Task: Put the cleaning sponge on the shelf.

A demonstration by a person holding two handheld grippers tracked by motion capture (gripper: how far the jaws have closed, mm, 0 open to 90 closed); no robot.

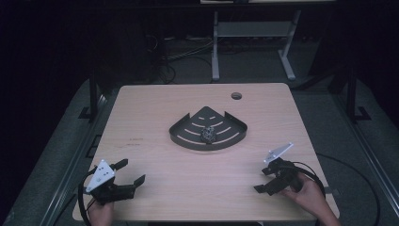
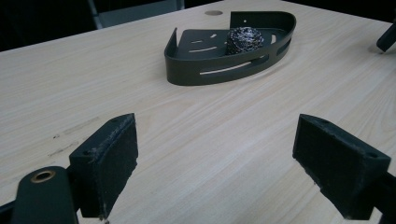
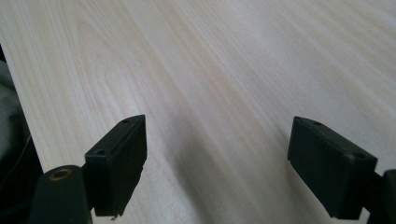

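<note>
Both tongs spread, gripping nothing: left tongs and right tongs near front bench edge, well apart from corner tray holding scourer

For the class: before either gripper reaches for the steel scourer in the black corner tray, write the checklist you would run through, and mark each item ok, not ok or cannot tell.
1. Left gripper open, nothing between the jaws: ok.
2. Right gripper open, nothing between the jaws: ok.
3. Scourer sits inside the tray, in plain sight: ok.
4. Bare table between both grippers and the tray, nothing in the way: ok.
5. Tray flat on the table, not tipped: ok.
6. Scourer loose rather than snagged in the tray's slots: cannot tell.
</note>
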